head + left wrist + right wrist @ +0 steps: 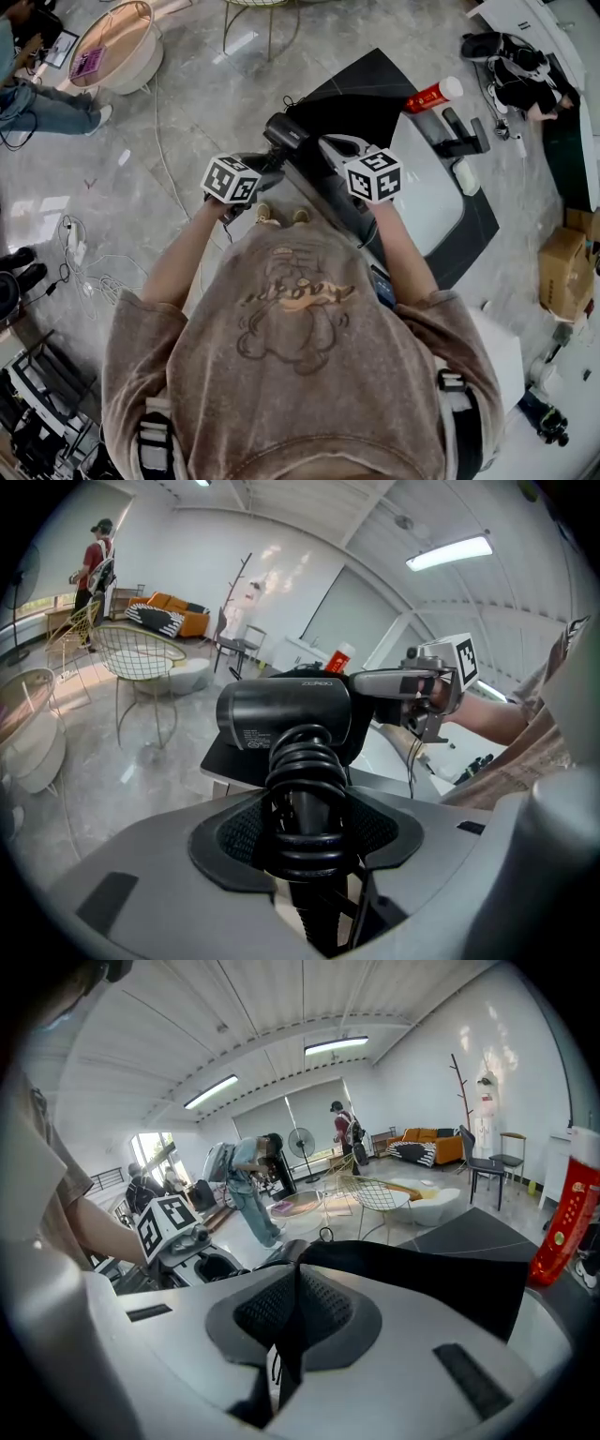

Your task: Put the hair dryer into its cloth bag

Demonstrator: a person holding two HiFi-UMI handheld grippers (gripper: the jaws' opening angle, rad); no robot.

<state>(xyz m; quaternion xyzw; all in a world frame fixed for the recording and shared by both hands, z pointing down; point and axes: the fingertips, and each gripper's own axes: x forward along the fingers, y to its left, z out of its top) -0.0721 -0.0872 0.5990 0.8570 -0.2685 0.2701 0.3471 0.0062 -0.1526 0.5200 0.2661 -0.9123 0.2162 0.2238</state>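
Gripping the handle of the hair dryer [286, 714], the left gripper [309, 832] has its fingers [234, 832] spread wide around the handle and the black cord [305, 780] coiled round it. Their mesh pads press on the coil from both sides. The dryer stands upright between them, its black barrel lying crosswise just above the fingers. Just beside it, the right gripper [292, 1288] has its fingers [333, 1307] pressed nearly together, pinching a thin fold of the black cloth bag [412, 1274]. The cloth spreads out from the pinch toward the right of the right gripper view. In the head view the two grippers are held close together ahead of the brown shirt [300, 347], with the dryer between them and just ahead, over the near edge of the desk [375, 89]. A red can [433, 95] is on the desk beyond. Farther off, a white wire chair [141, 658] stands on the grey floor [94, 780], and a person [97, 560] stands at the back of the room.
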